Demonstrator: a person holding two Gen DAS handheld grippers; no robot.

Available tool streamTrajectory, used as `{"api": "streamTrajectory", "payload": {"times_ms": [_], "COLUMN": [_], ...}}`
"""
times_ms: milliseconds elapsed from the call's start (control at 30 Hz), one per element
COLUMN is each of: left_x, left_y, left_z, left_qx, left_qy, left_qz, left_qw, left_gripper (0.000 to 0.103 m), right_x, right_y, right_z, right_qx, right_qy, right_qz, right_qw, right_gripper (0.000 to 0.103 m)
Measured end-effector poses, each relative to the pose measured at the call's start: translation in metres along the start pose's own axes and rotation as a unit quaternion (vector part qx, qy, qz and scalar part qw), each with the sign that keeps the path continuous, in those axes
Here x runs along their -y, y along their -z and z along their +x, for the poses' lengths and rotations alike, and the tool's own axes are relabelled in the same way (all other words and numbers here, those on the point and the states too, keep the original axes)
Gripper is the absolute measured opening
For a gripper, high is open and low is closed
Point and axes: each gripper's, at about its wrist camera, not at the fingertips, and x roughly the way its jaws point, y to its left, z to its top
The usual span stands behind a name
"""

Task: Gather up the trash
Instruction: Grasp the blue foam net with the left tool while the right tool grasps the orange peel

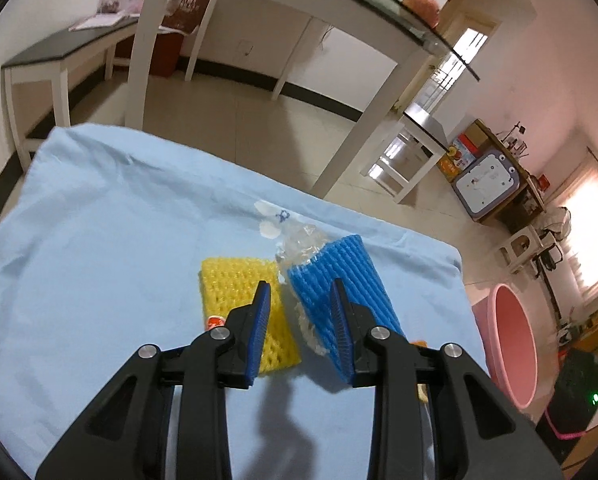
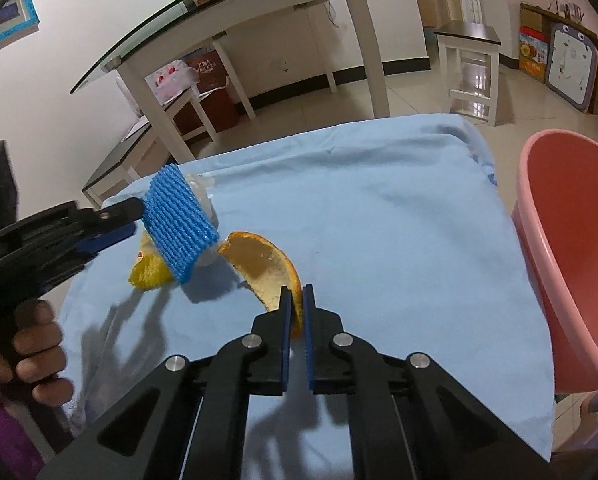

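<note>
On the light blue cloth [image 1: 99, 220] lie a yellow foam net [image 1: 235, 280], a blue foam net [image 1: 351, 268] and crumpled clear plastic [image 1: 299, 244] between them. My left gripper [image 1: 299, 290] hovers over them with its jaws half apart; one finger is over the yellow net, the other against the blue net's side, and nothing is pinched. From the right wrist, the blue net [image 2: 175, 220] leans tilted at the left gripper's [image 2: 133, 218] tips, above the yellow net [image 2: 147, 272]. My right gripper [image 2: 297, 296] is shut on the near edge of a curved orange peel [image 2: 259, 264].
A pink basin [image 2: 571, 240] stands off the cloth's right edge, also seen from the left wrist as a pink basin [image 1: 511, 340]. A glass-topped table with white legs [image 2: 375, 60] and a small stool [image 2: 467, 64] stand beyond. A hand [image 2: 39, 352] holds the left gripper's handle.
</note>
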Motion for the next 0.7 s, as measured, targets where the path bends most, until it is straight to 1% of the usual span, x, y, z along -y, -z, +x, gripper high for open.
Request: {"api": "streamTrajectory", "payload": {"times_ms": [100, 133, 200, 333, 367, 400, 433, 500, 600, 700], "left_x": [-0.003, -0.003, -0.001, 0.001, 0.003, 0.005, 0.008, 0.012, 0.022, 0.032], "left_y": [-0.001, -0.002, -0.001, 0.000, 0.000, 0.001, 0.002, 0.003, 0.006, 0.010], "left_z": [0.009, 0.009, 0.008, 0.007, 0.006, 0.005, 0.004, 0.000, -0.011, -0.022], "left_qx": [-0.006, -0.003, 0.009, 0.017, 0.019, 0.021, 0.022, 0.027, 0.040, 0.050], "left_qy": [0.010, 0.010, 0.006, 0.000, -0.001, -0.001, -0.002, -0.001, -0.004, -0.001], "left_qz": [-0.015, -0.017, -0.014, -0.005, 0.000, 0.006, 0.013, 0.024, 0.049, 0.062], "left_qw": [0.9998, 0.9998, 0.9998, 0.9998, 0.9998, 0.9998, 0.9997, 0.9994, 0.9980, 0.9968], "left_gripper": [0.031, 0.031, 0.031, 0.030, 0.027, 0.015, 0.010, 0.006, 0.006, 0.006], "right_x": [0.005, 0.007, 0.009, 0.012, 0.012, 0.013, 0.014, 0.015, 0.017, 0.018], "right_y": [0.001, 0.001, 0.002, 0.003, 0.003, 0.003, 0.003, 0.004, 0.004, 0.005], "right_z": [-0.002, -0.003, -0.004, -0.007, -0.008, -0.009, -0.010, -0.011, -0.016, -0.023], "right_qx": [0.000, -0.001, -0.001, 0.000, 0.000, 0.001, 0.001, 0.002, 0.006, 0.012], "right_qy": [-0.002, -0.002, -0.002, -0.006, -0.007, -0.007, -0.007, -0.008, -0.009, -0.011], "right_qz": [0.006, 0.008, 0.011, 0.016, 0.016, 0.017, 0.018, 0.019, 0.022, 0.025], "right_qw": [1.000, 1.000, 1.000, 1.000, 1.000, 1.000, 1.000, 1.000, 1.000, 1.000], "right_gripper": [0.005, 0.005, 0.005, 0.005, 0.005, 0.005, 0.005, 0.005, 0.005, 0.005]}}
